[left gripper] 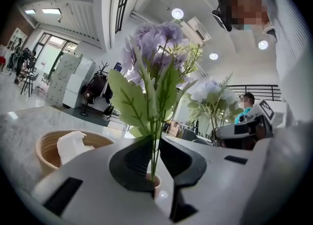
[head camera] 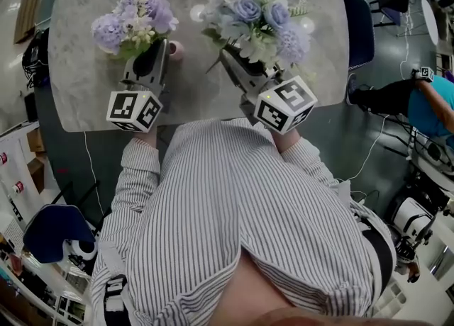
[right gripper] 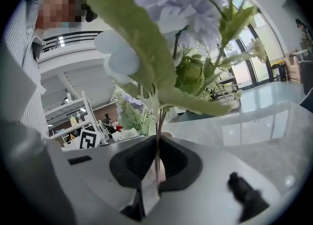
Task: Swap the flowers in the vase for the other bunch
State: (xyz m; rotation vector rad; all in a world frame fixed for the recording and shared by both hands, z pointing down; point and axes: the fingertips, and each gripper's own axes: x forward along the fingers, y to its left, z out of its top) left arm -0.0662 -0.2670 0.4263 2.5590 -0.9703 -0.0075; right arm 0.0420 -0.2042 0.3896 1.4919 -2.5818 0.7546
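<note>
My left gripper (head camera: 157,52) is shut on the stems of a purple flower bunch (head camera: 135,16), held upright over the marble table's (head camera: 85,98) left half. In the left gripper view the green stems pass between the jaws (left gripper: 155,153) and run down to the mouth of a small pink vase (left gripper: 154,184); this vase (head camera: 175,49) stands just right of the gripper tips. My right gripper (head camera: 237,62) is shut on the stems of a blue and white bunch (head camera: 259,16), held upright to the right. Its stems (right gripper: 157,141) sit pinched between the jaws (right gripper: 157,158).
A woven basket (left gripper: 46,146) holding white tissue stands on the table left of the vase. A dark blue chair (head camera: 360,27) is at the table's right edge. A person in a teal top (head camera: 425,105) sits further right, beside cables and equipment.
</note>
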